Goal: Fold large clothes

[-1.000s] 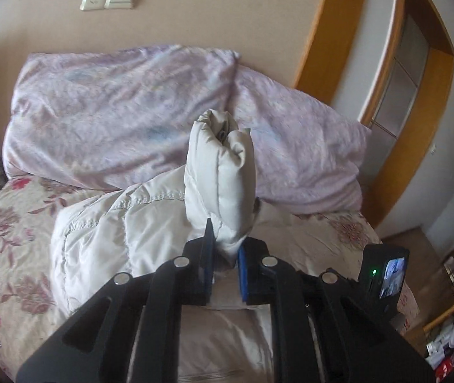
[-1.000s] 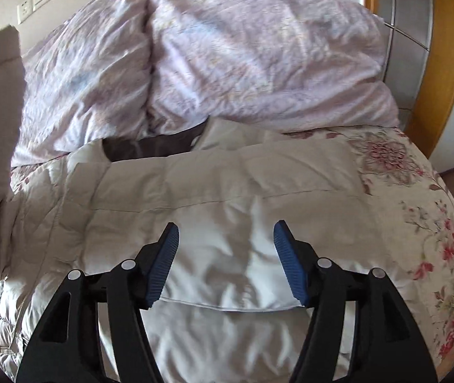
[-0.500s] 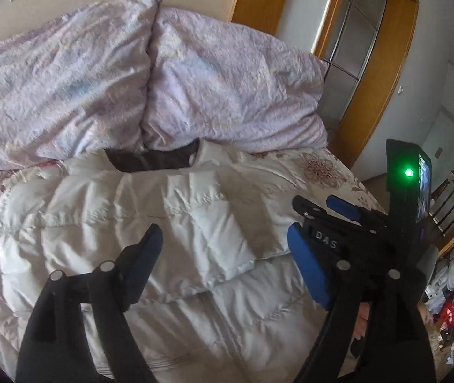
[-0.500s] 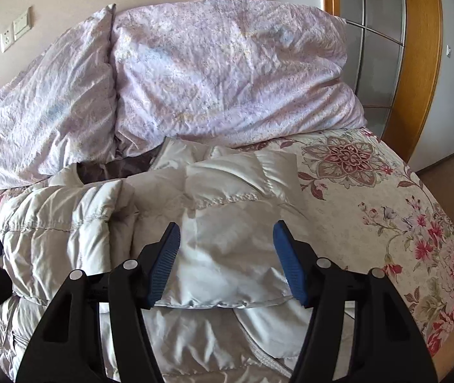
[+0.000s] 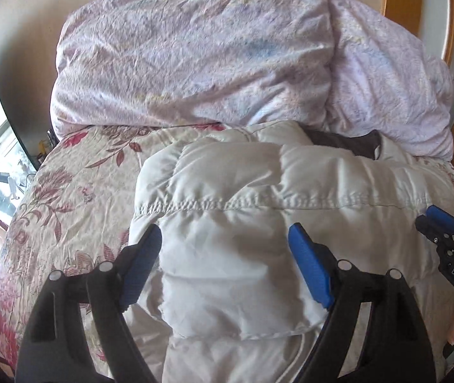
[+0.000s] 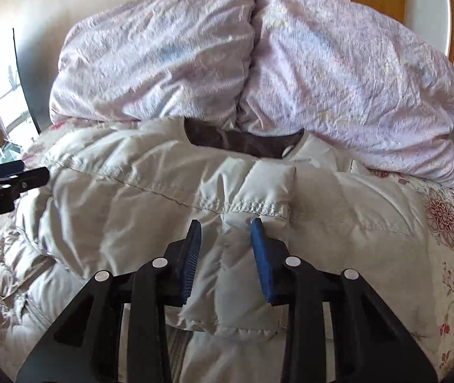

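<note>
One white puffer jacket (image 5: 258,223) lies spread on the flowered bed (image 5: 77,198), its dark-lined collar toward two lilac pillows (image 5: 195,51). The left gripper (image 5: 227,271) hovers over a folded-in sleeve, fingers spread wide, pinching nothing. The right gripper (image 6: 227,249) has just been closing; a padded fold sits between its fingers, though whether they press it I cannot tell.

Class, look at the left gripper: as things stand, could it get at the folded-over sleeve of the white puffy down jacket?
Probably yes. The left gripper is open astride the folded sleeve of the white puffy down jacket, with nothing lying on top of it.
</note>
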